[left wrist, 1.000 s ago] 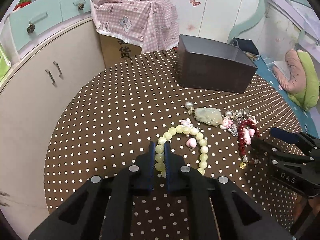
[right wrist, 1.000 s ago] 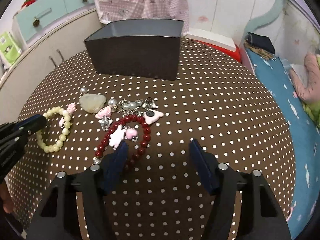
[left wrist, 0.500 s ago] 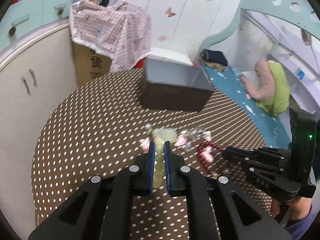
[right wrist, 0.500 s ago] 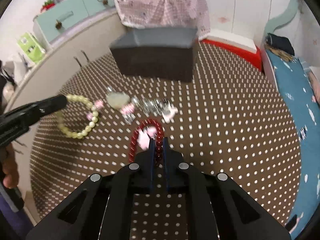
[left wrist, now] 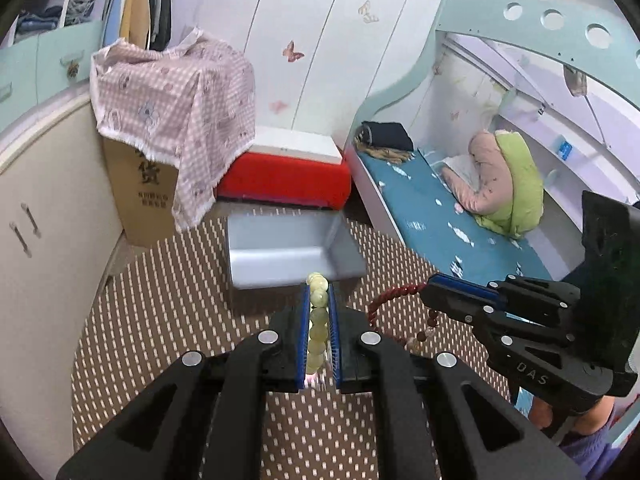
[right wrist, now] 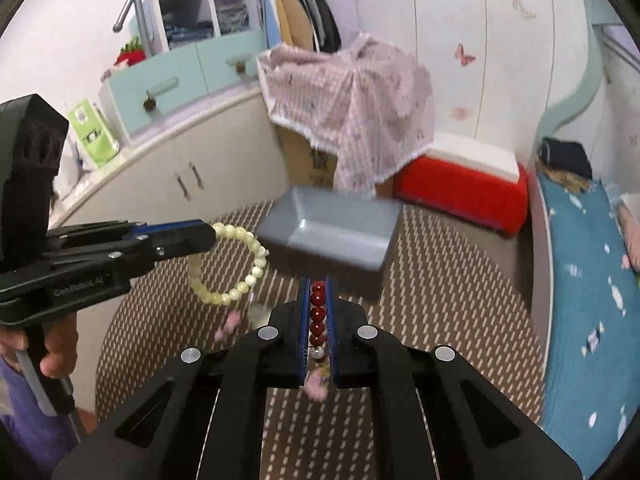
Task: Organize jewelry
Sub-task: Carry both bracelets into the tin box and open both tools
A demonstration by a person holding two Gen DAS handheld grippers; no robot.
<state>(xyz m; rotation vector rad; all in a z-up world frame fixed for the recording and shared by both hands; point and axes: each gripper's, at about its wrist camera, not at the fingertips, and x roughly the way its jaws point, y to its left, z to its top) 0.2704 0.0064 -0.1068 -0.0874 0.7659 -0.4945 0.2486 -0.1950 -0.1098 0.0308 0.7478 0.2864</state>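
My left gripper (left wrist: 319, 294) is shut on a pale green bead bracelet (left wrist: 317, 322) and holds it in the air above the table; the bracelet also hangs as a loop in the right wrist view (right wrist: 236, 264). My right gripper (right wrist: 318, 286) is shut on a dark red bead bracelet (right wrist: 318, 314) with pink charms, also lifted; it shows in the left wrist view (left wrist: 394, 294). A dark open box (left wrist: 288, 250) stands ahead of both grippers on the brown dotted table (left wrist: 168, 300). It also shows in the right wrist view (right wrist: 340, 232).
A red and white stool (left wrist: 286, 172) and a cardboard box under a pink checked cloth (left wrist: 176, 92) stand beyond the table. White cabinets (left wrist: 44, 200) are at the left. A bed with a blue sheet (left wrist: 448, 216) is at the right.
Both grippers have risen from the table with their bracelets and moved toward the dark box. One second ago the right gripper was open; it then shut on the red bracelet.
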